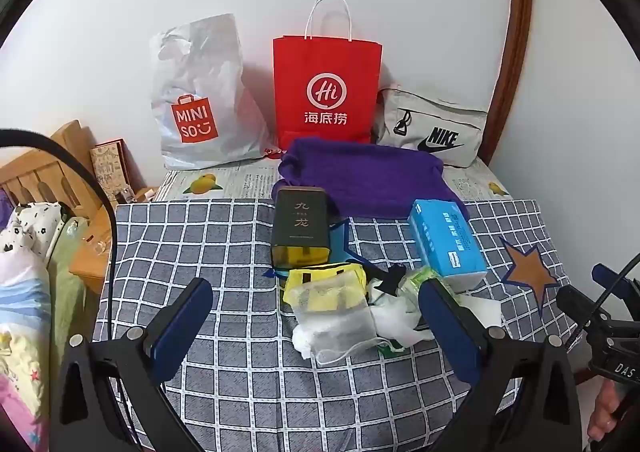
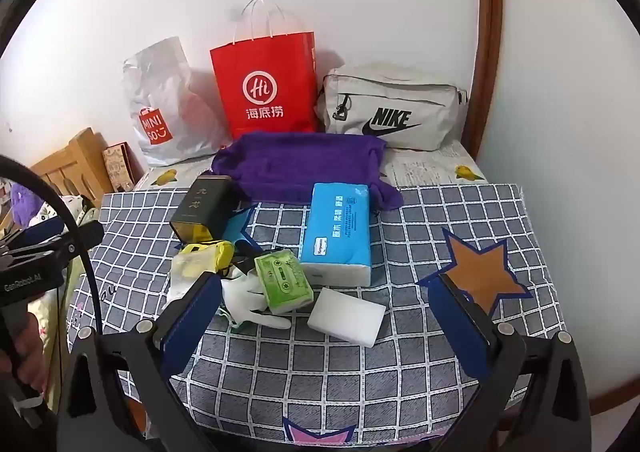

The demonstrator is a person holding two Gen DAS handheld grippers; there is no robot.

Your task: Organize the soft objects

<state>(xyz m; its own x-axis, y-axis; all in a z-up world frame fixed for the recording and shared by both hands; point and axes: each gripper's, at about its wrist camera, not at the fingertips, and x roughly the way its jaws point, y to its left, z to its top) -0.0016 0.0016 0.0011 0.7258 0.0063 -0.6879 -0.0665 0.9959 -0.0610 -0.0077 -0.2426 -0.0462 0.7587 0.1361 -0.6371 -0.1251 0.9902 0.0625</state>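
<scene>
On the checked cloth lie a purple towel (image 1: 360, 176) (image 2: 304, 168), a blue tissue pack (image 1: 446, 238) (image 2: 338, 230), a dark tin (image 1: 300, 226) (image 2: 204, 208), a mesh pouch with yellow contents (image 1: 332, 308), a green tissue packet (image 2: 285, 280), a white glove (image 2: 252, 302) and a white sponge block (image 2: 346, 314). My left gripper (image 1: 316, 312) stands open over the pouch, its pads apart from it. My right gripper (image 2: 332, 316) is open too, above the sponge and green packet, nothing pressed between its fingers.
A white Miniso bag (image 1: 196, 100) (image 2: 160, 108), a red paper bag (image 1: 326, 88) (image 2: 266, 86) and a grey Nike pouch (image 1: 434, 128) (image 2: 394, 108) lean on the back wall. A wooden headboard (image 1: 44, 168) and bedding (image 1: 24, 284) lie left of the table.
</scene>
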